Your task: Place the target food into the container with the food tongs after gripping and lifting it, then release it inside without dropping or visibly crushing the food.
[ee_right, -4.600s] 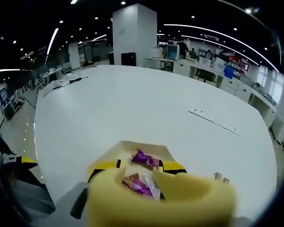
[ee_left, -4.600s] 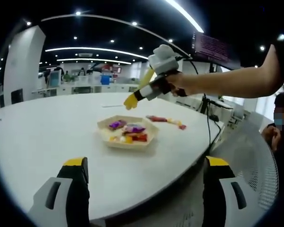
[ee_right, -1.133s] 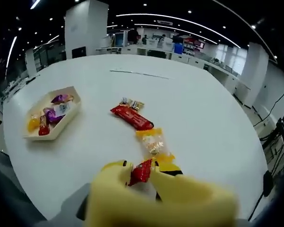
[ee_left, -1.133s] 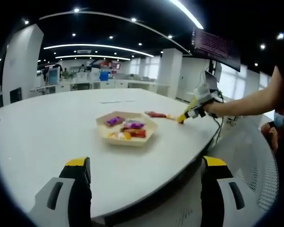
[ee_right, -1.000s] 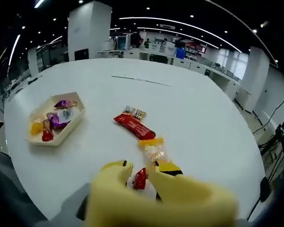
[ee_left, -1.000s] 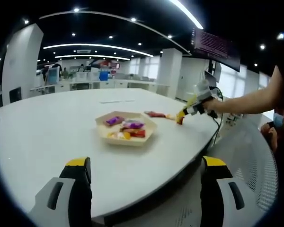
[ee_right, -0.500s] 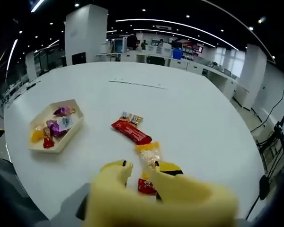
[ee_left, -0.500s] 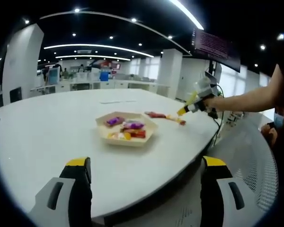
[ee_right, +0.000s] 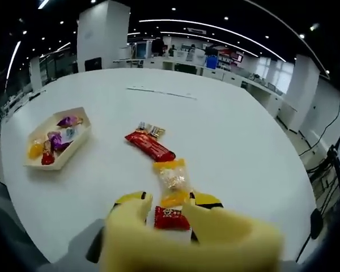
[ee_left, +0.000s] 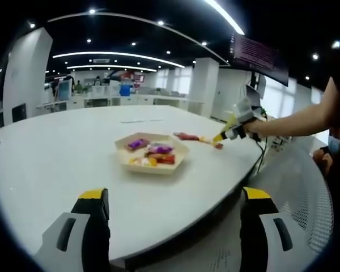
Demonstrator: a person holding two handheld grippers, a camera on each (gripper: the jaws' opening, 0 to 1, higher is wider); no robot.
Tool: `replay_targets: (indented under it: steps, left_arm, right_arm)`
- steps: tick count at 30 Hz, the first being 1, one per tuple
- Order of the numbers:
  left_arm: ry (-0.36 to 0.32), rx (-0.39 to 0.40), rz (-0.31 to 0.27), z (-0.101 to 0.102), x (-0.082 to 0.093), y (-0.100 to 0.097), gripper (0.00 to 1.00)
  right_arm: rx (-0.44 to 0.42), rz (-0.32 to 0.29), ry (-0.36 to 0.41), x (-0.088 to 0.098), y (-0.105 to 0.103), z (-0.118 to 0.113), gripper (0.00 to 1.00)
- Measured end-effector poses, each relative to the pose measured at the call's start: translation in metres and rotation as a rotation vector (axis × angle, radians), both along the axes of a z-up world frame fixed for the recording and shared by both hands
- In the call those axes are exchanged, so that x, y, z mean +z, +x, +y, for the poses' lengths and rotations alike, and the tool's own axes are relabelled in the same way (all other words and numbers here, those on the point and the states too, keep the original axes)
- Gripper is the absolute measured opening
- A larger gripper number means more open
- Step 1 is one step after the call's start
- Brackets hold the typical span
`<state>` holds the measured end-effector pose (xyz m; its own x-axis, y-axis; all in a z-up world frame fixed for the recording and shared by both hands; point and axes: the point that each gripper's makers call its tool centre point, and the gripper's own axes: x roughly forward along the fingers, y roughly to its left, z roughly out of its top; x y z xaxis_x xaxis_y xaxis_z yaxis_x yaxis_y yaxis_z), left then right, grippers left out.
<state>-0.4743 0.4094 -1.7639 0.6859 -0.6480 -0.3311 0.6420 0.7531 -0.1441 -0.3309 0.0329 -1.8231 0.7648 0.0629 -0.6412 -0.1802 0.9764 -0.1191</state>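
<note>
A wide office hall with ceiling lights surrounds a round white surface. On it, in the right gripper view, stands the pale hexagonal container, already holding several wrapped sweets and well apart from your work. Nearer lie a long red packet, two small wrapped pieces touching its far end, and a yellow packet. The small red candy rests on the surface at the near end of the yellow packet, between the yellow food tongs carried by your right tool.

A second ago the candy stood upright and pinched at the tong tips; half a second ago it had slipped to the surface, and now the tongs are lowered around it again with their tips parted and nothing held. How far the right tool's own jaws stand apart cannot be told behind the tongs. The lift appears to have failed, so the grasp probably must be repeated.

Your left tool hangs wide open and empty at the surface's near edge, with the container ahead of it.
</note>
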Motion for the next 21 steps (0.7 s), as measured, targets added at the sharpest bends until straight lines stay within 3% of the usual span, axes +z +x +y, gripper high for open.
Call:
replay_targets:
  steps: [3, 6, 15, 21]
  left_arm:
    - [0.001, -0.001, 0.002, 0.0, 0.0, -0.001, 0.92]
    - [-0.001, -0.001, 0.001, 0.0, 0.0, -0.001, 0.92]
    - [-0.004, -0.002, 0.002, -0.001, 0.0, -0.001, 0.92]
    - [-0.005, 0.0, 0.002, -0.001, 0.0, -0.001, 0.91]
  right_arm:
    - [-0.002, -0.02, 0.01, -0.002, 0.0, -0.001, 0.3]
    - [0.006, 0.003, -0.008, -0.01, -0.004, 0.0, 0.31]
    - [0.021, -0.029, -0.05, -0.004, -0.006, -0.004, 0.31]
    - [0.009, 0.0, -0.046, -0.011, -0.011, -0.009, 0.31]
